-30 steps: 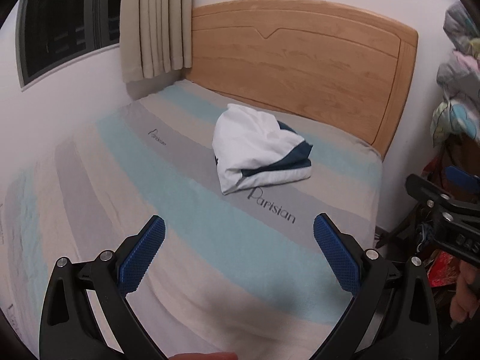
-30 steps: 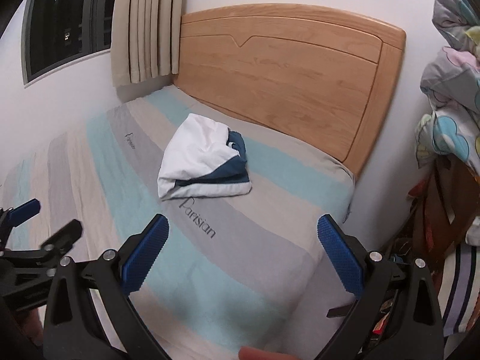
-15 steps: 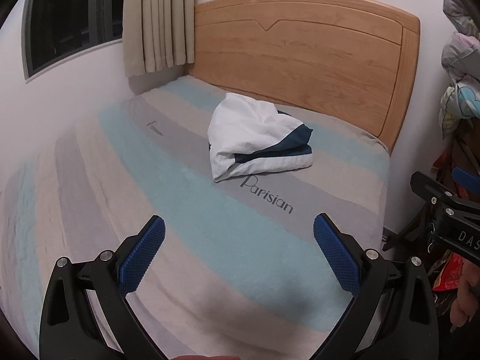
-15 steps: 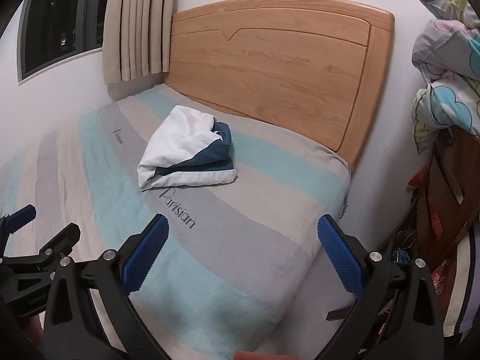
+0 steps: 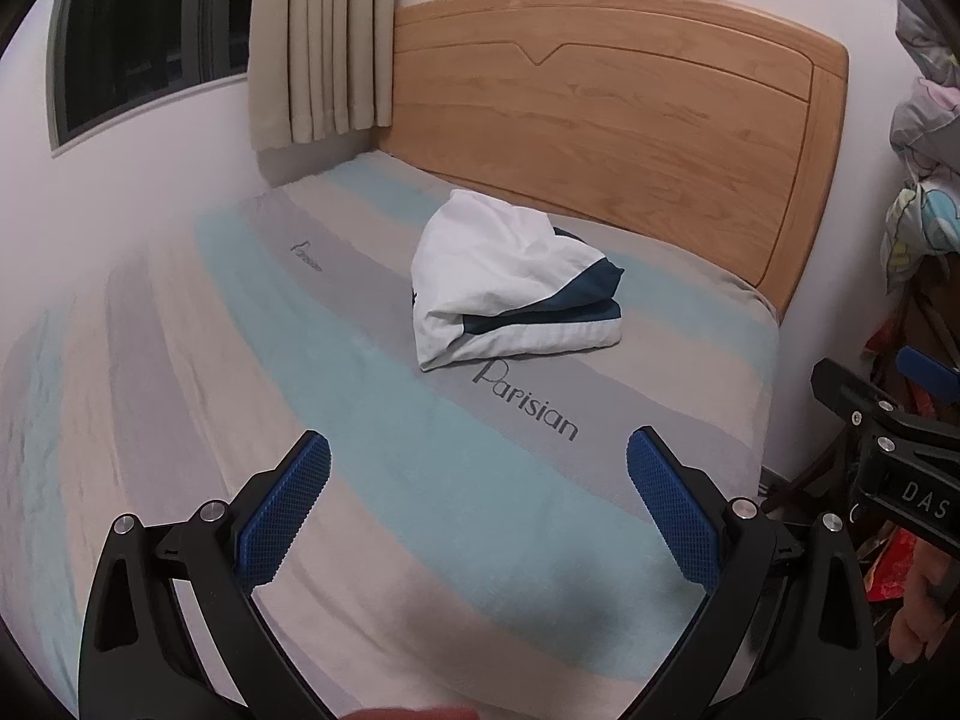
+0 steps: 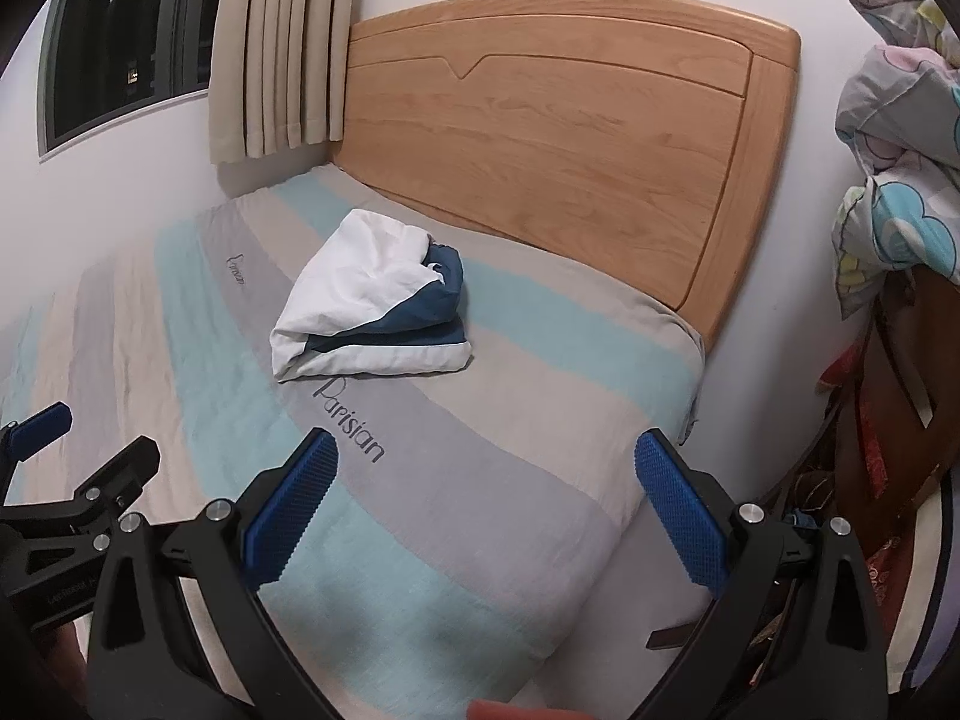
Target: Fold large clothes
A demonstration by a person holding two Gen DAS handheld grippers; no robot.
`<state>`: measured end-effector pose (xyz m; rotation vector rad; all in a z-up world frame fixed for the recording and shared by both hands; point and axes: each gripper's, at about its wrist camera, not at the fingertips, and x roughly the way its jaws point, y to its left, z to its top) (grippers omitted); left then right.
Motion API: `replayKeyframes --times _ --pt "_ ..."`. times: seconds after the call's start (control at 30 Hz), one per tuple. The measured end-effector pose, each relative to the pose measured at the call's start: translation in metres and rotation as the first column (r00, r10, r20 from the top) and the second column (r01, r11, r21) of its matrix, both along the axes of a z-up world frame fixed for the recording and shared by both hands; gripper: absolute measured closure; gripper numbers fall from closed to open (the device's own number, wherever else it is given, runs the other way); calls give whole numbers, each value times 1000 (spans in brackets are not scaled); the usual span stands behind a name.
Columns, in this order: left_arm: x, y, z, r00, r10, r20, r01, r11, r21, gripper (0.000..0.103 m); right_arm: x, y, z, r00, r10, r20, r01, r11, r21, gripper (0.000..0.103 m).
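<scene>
A white and navy garment (image 5: 510, 288) lies in a loose folded bundle on the striped bed (image 5: 372, 408), near the headboard. The same garment (image 6: 372, 312) shows in the right wrist view, left of centre. My left gripper (image 5: 477, 468) hovers open above the bed's near part, well short of the bundle, with nothing between its blue pads. My right gripper (image 6: 486, 468) is open too, over the bed's right side, empty. The right gripper (image 5: 888, 438) also appears at the right edge of the left wrist view, and the left gripper (image 6: 66, 480) at the left edge of the right one.
A wooden headboard (image 5: 630, 114) stands behind the bed. Beige curtains (image 5: 324, 42) and a dark window (image 5: 144, 36) are on the left wall. A pile of patterned bedding (image 6: 900, 138) and cluttered items (image 6: 882, 450) fill the right side beyond the mattress edge (image 6: 672, 450).
Both grippers have moved back slightly and tilted up; the garment bundle now sits lower in the views. Both stay open and empty.
</scene>
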<state>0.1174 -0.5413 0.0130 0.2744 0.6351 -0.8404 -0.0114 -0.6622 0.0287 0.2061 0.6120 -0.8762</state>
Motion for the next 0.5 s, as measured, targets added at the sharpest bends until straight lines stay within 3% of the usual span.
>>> replayKeyframes --times 0.5 --pt "-1 2 3 1000 1 -11 -1 1000 -12 6 0 2 6 1000 11 1 -11 1000 4 7"
